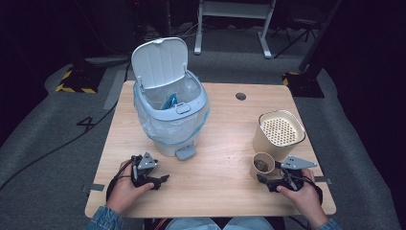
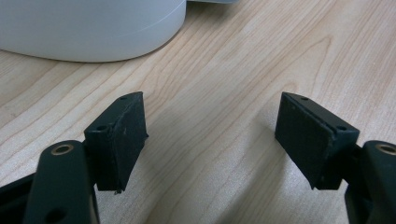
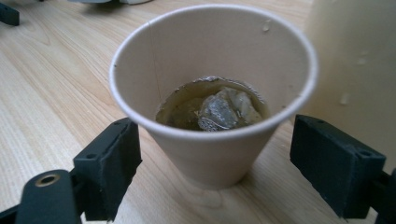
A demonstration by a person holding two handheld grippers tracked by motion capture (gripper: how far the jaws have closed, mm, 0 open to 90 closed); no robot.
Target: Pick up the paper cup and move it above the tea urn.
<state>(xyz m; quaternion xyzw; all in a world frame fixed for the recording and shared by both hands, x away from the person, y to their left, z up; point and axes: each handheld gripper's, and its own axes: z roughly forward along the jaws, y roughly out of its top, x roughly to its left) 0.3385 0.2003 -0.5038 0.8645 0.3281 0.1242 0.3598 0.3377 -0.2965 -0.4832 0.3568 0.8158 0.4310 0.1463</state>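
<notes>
Paper cup [image 3: 212, 116] standing upright at the near right of the table [image 1: 215, 163], just in front of the right gripper [image 1: 280, 179] and between its spread jaws, not yet touched on either side. Holding murky liquid with a soggy lump in it. Cup axis vertical, so a level squeeze across the wall looks like the fit, kept gentle and upright against spilling. Beige canister [image 1: 278, 134] with a perforated strainer top just beyond the cup, nearly touching. Bin [image 1: 170, 112] at far left, lid up, liner in place, well apart from the cup. Left gripper [image 1: 155, 179] resting near left, jaws wide apart over bare wood, holding nothing, bin base just ahead. Right hand far nearer the cup, likely the one to lift.
</notes>
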